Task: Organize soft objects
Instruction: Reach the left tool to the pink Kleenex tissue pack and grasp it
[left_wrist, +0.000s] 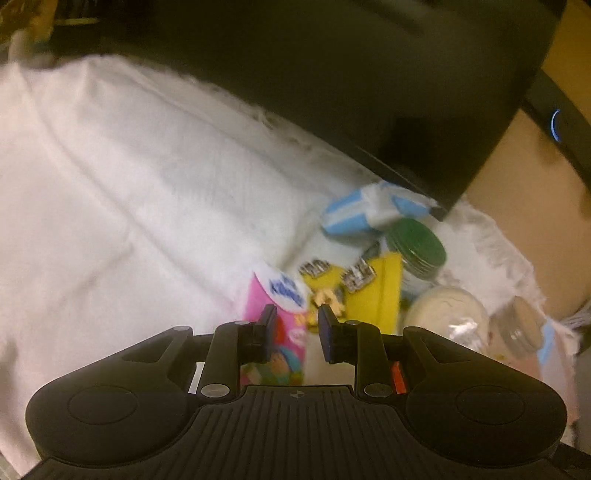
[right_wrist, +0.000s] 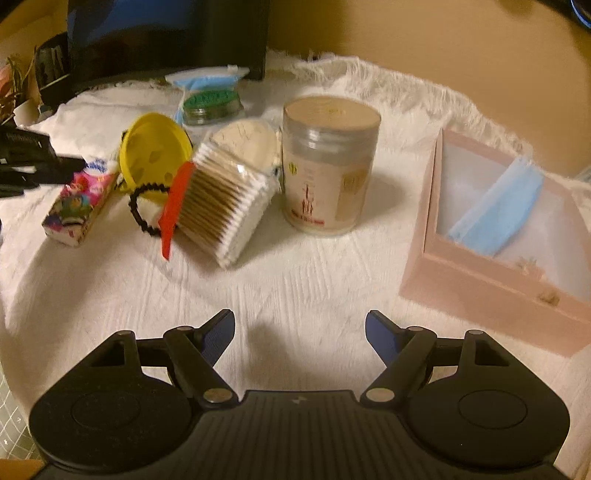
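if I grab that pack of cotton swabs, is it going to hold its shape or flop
The pack of cotton swabs probably keeps its shape: the sticks lie packed in tight rows. It already leans tilted, so a nudge may tip it. Likely light, and its clear wrap could be slippery.

- White cloth (right_wrist: 295, 280): woven, ribbed texture, frayed fringe at edge.
- Pink box (right_wrist: 480, 273): matt, smooth walls.
- Blue mask (right_wrist: 498, 210): soft, pleated non-woven fabric.
- Canister (right_wrist: 330, 166): clear glossy plastic, printed paper-like label.
- Swabs (right_wrist: 221, 206): wooden-looking sticks, cotton tips, shiny clear wrap.
- Yellow lid (right_wrist: 155, 155): smooth plastic.
- Tissue pack (right_wrist: 79, 206): glossy printed film.
- Right gripper (right_wrist: 300, 332): matt black plastic, metal pins, ribbed base.
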